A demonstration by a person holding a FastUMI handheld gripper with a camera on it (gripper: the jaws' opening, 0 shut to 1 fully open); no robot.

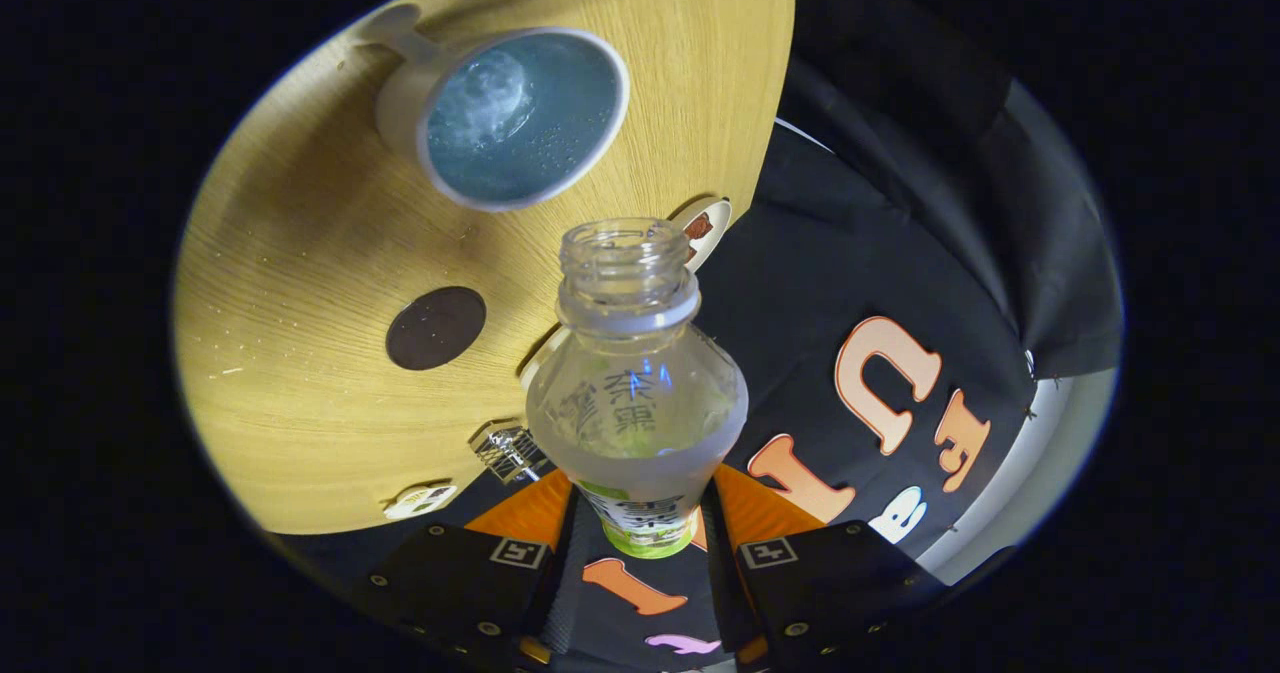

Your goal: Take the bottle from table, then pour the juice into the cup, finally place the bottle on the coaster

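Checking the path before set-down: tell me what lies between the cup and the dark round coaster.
In the gripper view, bare wooden table with scattered droplets lies between the cup and coaster.

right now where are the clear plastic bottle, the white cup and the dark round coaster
clear plastic bottle (636,393): gripper view, its shoulder, between the tool's fingers
white cup (400,108): gripper view, its outer wall by the handle
dark round coaster (436,328): gripper view, its top face

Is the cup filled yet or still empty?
Filled. The cup on the table holds bluish liquid with foam and bubbles. The gripper is shut on the uncapped bottle.
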